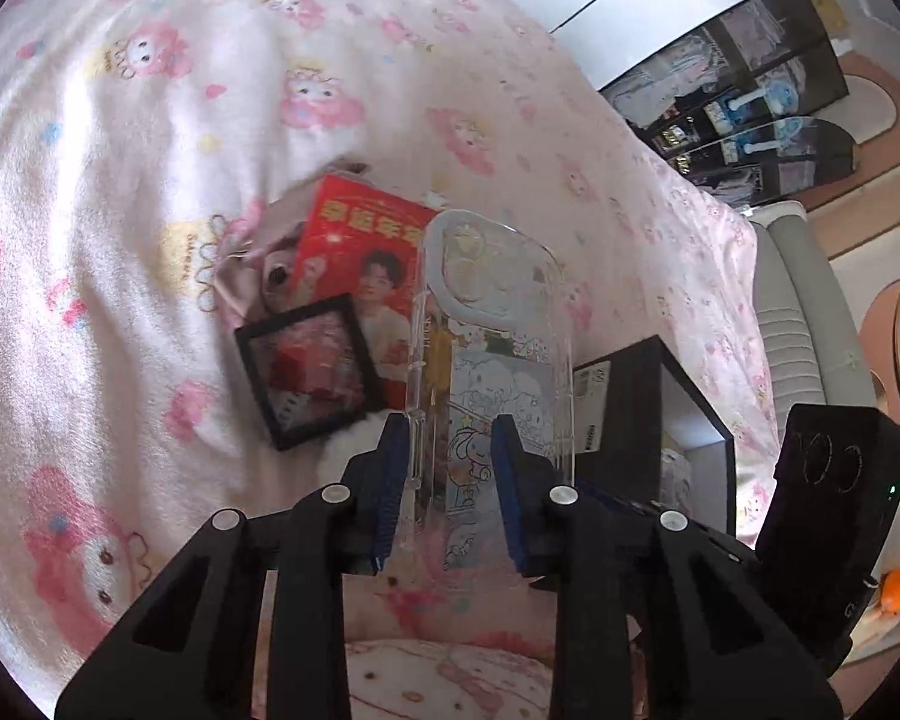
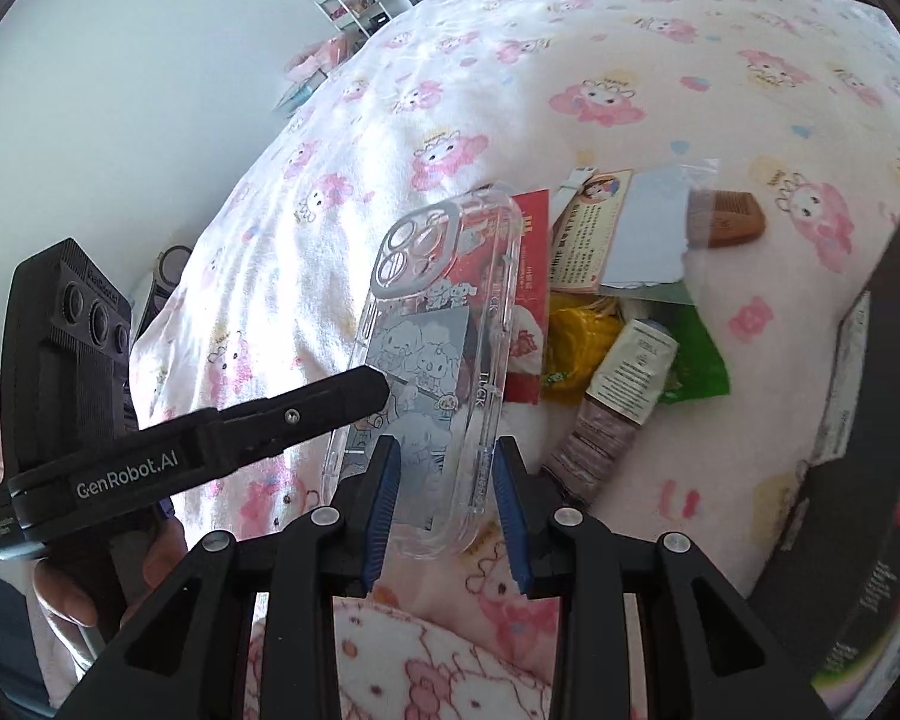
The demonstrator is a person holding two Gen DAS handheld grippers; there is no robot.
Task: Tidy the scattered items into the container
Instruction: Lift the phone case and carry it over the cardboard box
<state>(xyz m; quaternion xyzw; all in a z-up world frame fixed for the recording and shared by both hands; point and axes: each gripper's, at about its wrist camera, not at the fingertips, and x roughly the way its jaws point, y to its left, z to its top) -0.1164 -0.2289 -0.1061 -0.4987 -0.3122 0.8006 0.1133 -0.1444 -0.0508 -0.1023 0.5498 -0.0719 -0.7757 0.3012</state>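
Note:
A clear phone case [image 1: 492,348] with cartoon stickers stands upright between both grippers above the pink bedspread. My left gripper [image 1: 447,492] has its blue pads on both sides of the case's lower part and is shut on it. In the right wrist view the case [image 2: 432,360] sits between my right gripper's [image 2: 447,504] pads, which look closed on its lower end; the left gripper's finger [image 2: 330,402] reaches in from the left. A black box [image 1: 660,414], open, stands right of the case, and its edge shows in the right wrist view [image 2: 870,396].
On the bed lie a red card [image 1: 366,252], a black frame [image 1: 309,369], a pink pouch [image 1: 252,276], a wooden comb [image 2: 726,219], printed cards [image 2: 588,234], a green and yellow packet [image 2: 690,354] and a tube [image 2: 618,402]. Shelves [image 1: 750,102] stand beyond the bed.

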